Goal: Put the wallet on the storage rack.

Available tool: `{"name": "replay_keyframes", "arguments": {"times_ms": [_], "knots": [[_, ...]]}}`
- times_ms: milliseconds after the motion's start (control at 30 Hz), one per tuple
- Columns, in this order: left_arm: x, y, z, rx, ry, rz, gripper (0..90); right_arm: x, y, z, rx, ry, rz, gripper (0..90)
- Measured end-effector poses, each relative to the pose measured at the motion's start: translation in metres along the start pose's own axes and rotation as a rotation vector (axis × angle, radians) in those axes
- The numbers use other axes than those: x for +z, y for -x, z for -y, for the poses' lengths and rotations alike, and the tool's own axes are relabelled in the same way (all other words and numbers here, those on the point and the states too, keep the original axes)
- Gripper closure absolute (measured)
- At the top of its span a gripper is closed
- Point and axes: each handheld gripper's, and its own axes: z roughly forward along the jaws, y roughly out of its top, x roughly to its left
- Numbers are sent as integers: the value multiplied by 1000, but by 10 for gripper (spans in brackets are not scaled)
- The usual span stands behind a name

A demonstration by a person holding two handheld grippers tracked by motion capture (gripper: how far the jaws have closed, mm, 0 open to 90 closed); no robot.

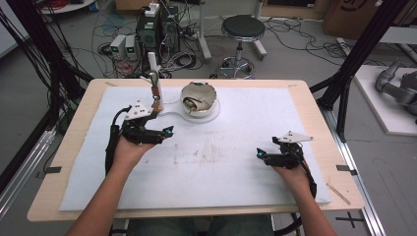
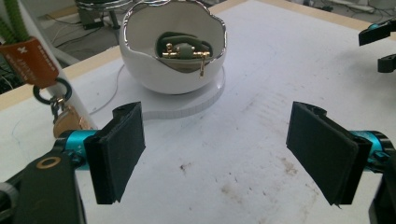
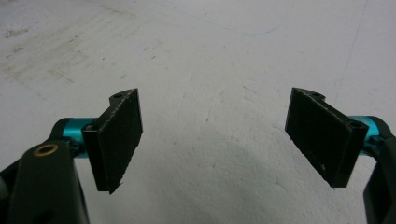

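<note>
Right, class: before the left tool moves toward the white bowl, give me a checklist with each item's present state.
1. Left tool open: ok, jaws wide apart, nothing between them.
2. White bowl upright on its white base: ok.
3. Green strap with gold clasp lying inside the bowl: ok.
4. Path from the left tool to the bowl free of objects: ok.
5. Hanging key ring and tag close to the left jaw: not ok, snag risk.
6. Right tool open, over bare mat: ok.

A lab: computer towers [image 1: 157, 30], floor cables [image 1: 113, 29], stool [image 1: 242, 28]
</note>
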Motion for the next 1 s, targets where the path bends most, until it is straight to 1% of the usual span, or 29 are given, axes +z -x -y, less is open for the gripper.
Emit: {"name": "replay_keyframes", "arguments": {"times_ms": [33,67,133,200,233,467,533,767,900,1000], "knots": [[-2,0,3,-5,7,3,194,0,0,0,5,2,-2,193],[-4,0,6,-3,10,1,193,0,-1,0,1,5,-3,193],[-7,0,11,-14,29,1,194,1,-1,-1,-2,9,-6,192],[-11,-1,15,-31,43,19,194,0,-1,-1,-4,14,-6,193],[-12,-1,18,-37,51,22,194,0,-1,-1,4,14,-6,192],[-23,-1,35,-50,81,13,193,-1,3,-1,18,35,-10,193],[-24,-1,40,-46,78,10,193,-1,5,-1,19,40,-10,193],[-28,-2,53,-62,69,8,193,-2,6,-1,18,47,-10,193],[-28,-2,56,-57,67,8,192,-1,7,-1,16,49,-11,193],[-27,-2,57,-41,66,15,193,-1,7,-1,16,49,-12,193]]}}
